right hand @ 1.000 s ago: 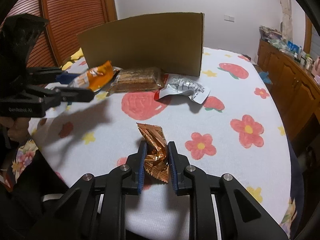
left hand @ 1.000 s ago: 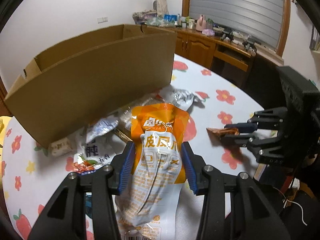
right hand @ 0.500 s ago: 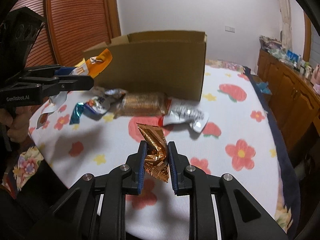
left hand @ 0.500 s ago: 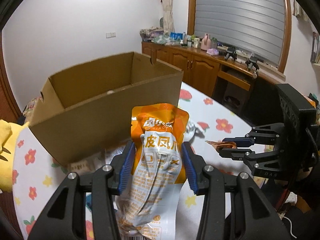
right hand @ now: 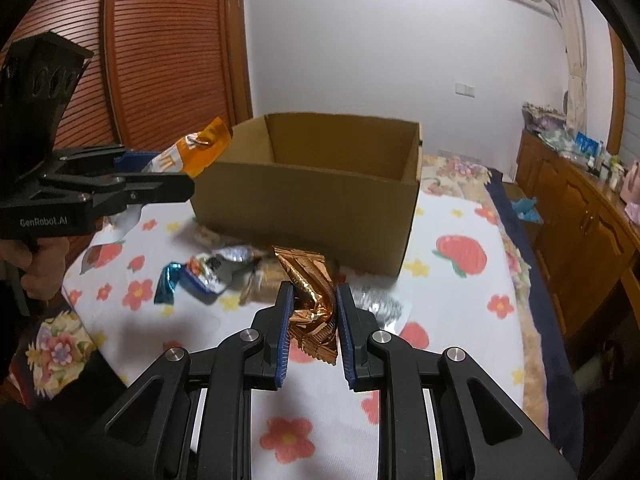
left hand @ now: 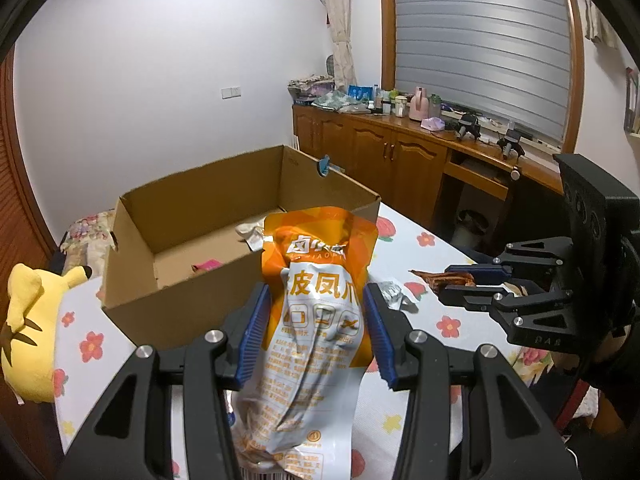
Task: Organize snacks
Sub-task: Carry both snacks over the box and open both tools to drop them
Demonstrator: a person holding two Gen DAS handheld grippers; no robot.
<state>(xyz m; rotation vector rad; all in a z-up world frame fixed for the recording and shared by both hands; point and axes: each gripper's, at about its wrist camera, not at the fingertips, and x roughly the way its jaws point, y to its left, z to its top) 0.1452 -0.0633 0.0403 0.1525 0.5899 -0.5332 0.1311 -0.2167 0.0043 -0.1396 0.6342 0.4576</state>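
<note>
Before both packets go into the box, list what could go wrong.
1. The orange pouch is long and floppy in the left gripper; its tail may catch the cardboard box wall.
2. The copper foil wrapper is crinkled and slick; it could slip from the right gripper onto the loose snacks below.

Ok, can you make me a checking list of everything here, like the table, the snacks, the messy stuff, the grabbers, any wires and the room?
Surface: round table under a white cloth with flowers and strawberries.
Job's things: open cardboard box with a few small items inside; orange and white snack pouch; copper foil snack.
Clutter: loose wrappers and a brown biscuit pack lying beside the box.
Grippers: left gripper shut on the pouch; right gripper shut on the copper foil snack; both raised off the table.
Cables: nothing seen.
Surroundings: yellow plush toy, wooden sideboard crowded with bottles, window blind.
</note>
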